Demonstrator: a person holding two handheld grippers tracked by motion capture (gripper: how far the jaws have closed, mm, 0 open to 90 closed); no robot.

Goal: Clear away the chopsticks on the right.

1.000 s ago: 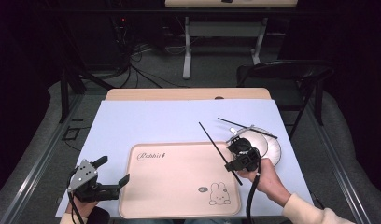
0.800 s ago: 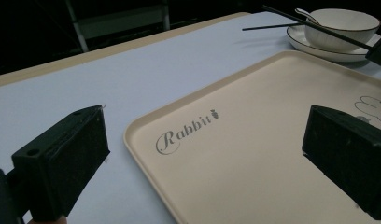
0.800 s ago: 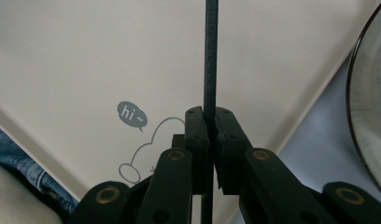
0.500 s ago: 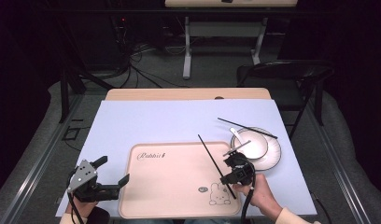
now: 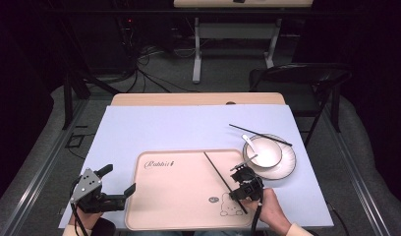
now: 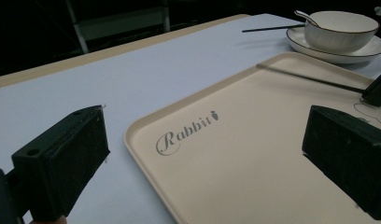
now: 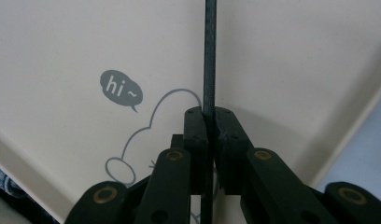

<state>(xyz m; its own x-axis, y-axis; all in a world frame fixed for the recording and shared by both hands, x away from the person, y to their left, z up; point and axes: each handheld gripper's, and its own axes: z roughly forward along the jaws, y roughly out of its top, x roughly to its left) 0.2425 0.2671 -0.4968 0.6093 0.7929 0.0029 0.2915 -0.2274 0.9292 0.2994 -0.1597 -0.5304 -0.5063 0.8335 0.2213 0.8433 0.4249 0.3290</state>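
Right claw and chopstick lower, over tray.

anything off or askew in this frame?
The pair is split: one black chopstick lies across the plate rim behind the bowl, while the right gripper clamps the other chopstick low over the tray. Nothing spilled or damaged.

I work in a dim lab: my wooden table with pale blue cover stands over tangled black floor cables, beside a black folding chair
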